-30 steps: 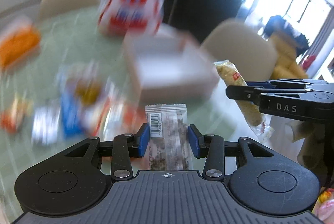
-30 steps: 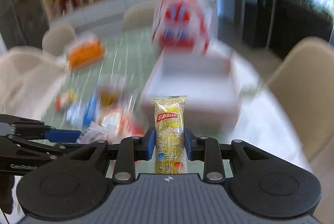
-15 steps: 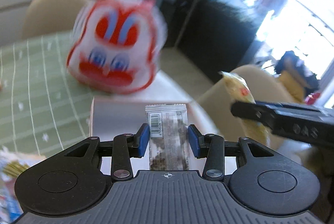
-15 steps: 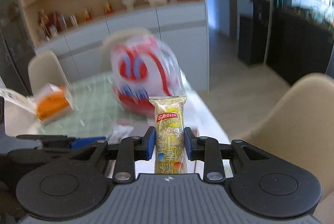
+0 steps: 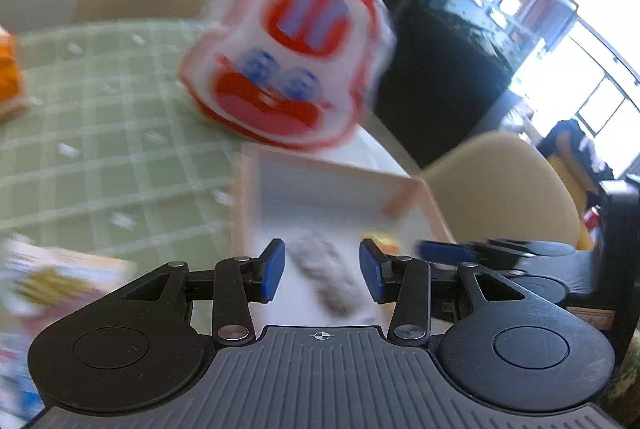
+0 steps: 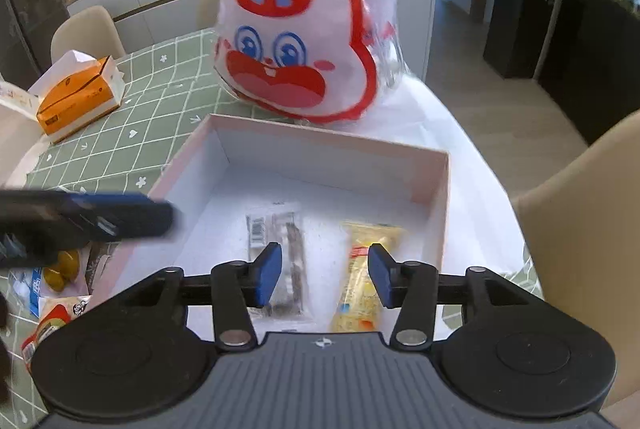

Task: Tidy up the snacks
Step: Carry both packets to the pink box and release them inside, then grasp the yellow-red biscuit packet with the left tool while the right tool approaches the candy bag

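Two hand-held grippers hang over an open white box (image 6: 436,189) on a dining table, both with jaws spread wide and nothing between the blue pads. The right gripper (image 6: 324,279) looks down into the box, where two snacks lie side by side on the floor: a grey-and-clear snack packet (image 6: 288,241) with a barcode at its far end, and, just to its right, a yellow snack bar (image 6: 368,269) with a red label. Neither packet touches a finger. The left gripper (image 5: 322,275) is also over the box (image 5: 400,189); its view is smeared by motion, and the grey shape (image 5: 328,275) under its open pads is probably the same grey packet, with a scrap of yellow (image 5: 382,239) beside it. The same gripper enters the right wrist view as a dark, blurred bar (image 6: 120,215) crossing the box's left wall.

Directly behind the box stands a rabbit-face bag (image 6: 304,41), white with red outline and blue eyes. Left of the box, on the green checked tablecloth (image 6: 132,133), sits an orange tissue box (image 6: 78,97). More snack packets (image 6: 60,277) lie off the box's near left corner. A beige chair (image 6: 592,229) stands to the right of the box.
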`<control>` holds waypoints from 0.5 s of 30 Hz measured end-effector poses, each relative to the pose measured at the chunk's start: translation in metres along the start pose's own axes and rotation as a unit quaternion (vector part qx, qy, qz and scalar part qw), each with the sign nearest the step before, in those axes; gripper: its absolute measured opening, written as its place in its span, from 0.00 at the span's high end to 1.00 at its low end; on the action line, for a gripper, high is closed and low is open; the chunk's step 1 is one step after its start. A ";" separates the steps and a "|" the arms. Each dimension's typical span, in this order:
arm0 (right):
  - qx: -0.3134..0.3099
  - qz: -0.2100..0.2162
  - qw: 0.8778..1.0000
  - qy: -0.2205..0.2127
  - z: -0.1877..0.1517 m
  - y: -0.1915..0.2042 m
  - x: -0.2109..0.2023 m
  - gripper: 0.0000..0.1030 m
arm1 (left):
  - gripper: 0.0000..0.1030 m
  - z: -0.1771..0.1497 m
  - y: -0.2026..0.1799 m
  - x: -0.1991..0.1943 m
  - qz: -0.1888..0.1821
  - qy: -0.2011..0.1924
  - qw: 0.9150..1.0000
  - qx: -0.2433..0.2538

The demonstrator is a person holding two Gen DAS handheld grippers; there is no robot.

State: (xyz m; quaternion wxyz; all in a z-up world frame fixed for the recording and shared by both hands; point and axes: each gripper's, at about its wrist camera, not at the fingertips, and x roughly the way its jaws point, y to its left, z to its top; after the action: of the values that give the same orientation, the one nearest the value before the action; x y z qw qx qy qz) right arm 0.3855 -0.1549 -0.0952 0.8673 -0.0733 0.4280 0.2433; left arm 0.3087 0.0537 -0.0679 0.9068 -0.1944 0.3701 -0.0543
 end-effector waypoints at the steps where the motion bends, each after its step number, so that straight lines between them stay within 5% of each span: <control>1: -0.005 -0.003 1.000 -0.008 -0.001 0.006 -0.004 0.53 | 0.55 0.001 0.017 -0.014 0.023 -0.013 1.000 0.002; 10: -0.035 0.036 0.998 -0.041 -0.012 0.087 -0.040 0.47 | 0.55 -0.012 0.193 -0.083 0.205 -0.021 0.976 -0.072; 15: -0.052 0.078 0.995 -0.025 -0.023 0.152 -0.043 0.46 | 0.55 -0.023 0.226 -0.085 0.214 0.008 0.975 -0.057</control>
State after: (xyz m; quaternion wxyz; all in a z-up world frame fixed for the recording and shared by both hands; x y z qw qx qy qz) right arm 0.2728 -0.0457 -0.0638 0.8511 -0.0788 0.3977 0.3335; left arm 0.2210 0.2749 -0.1160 0.8818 -0.1610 0.4130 0.1608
